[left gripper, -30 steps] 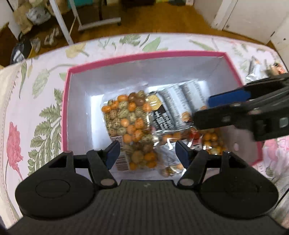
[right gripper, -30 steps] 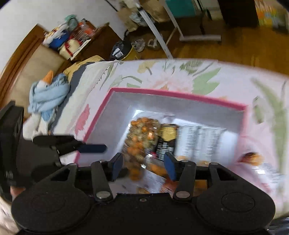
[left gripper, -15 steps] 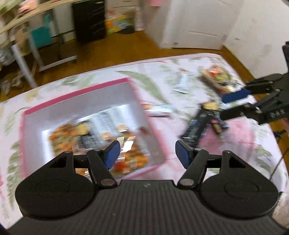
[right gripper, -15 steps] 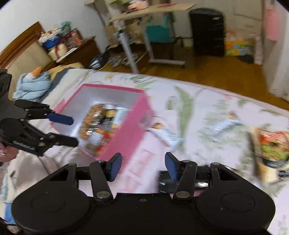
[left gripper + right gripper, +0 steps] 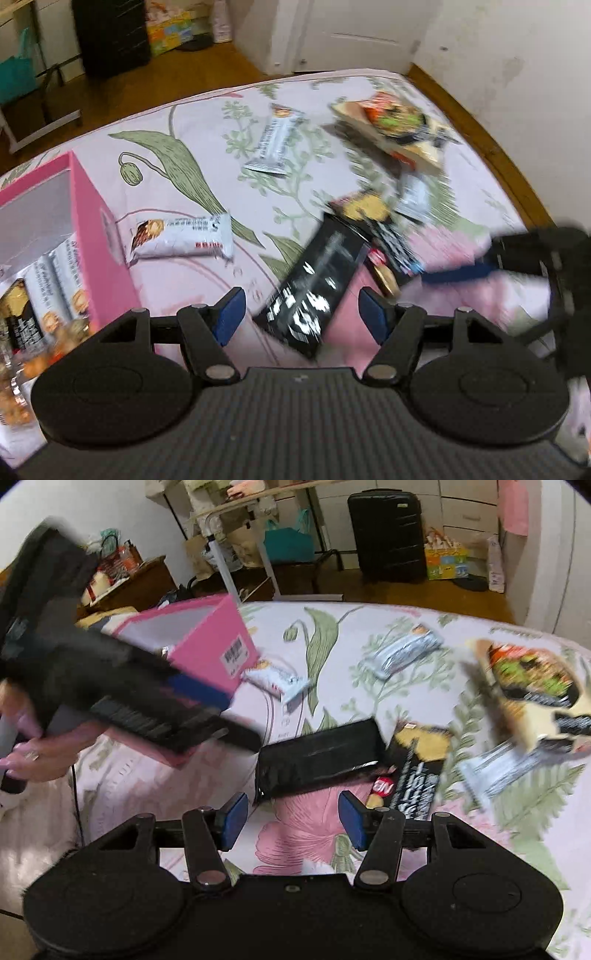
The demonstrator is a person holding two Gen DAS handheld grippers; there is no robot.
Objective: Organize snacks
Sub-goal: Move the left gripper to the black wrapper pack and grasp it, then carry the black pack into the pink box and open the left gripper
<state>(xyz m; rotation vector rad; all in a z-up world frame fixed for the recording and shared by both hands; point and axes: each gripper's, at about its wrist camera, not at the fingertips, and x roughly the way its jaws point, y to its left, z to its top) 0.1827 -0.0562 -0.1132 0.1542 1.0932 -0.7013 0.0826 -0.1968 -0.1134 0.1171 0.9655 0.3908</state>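
A pink box (image 5: 92, 236) (image 5: 207, 642) with several snack packs inside stands on the flowered bedspread, at the left in both wrist views. Loose snacks lie to its right: a black packet (image 5: 314, 288) (image 5: 317, 757), a white bar (image 5: 181, 236) (image 5: 277, 681) near the box, a silver bar (image 5: 275, 142) (image 5: 402, 651), a black-and-yellow packet (image 5: 419, 771) and a big noodle pack (image 5: 395, 129) (image 5: 532, 686). My left gripper (image 5: 301, 314) hangs open just above the black packet's near end. My right gripper (image 5: 293, 818) is open too, close before the same packet, nothing between its fingers.
The bed's wooden edge (image 5: 491, 147) runs along the right by a white wall. Beyond the bed lie a wooden floor, a black suitcase (image 5: 388, 535) and a rolling table (image 5: 236, 528). A person's hand (image 5: 40, 749) holds the left gripper at the left of the right wrist view.
Both grippers have swung away from over the pink box to the right, toward the loose snacks. The black packet now lies right under both of them.
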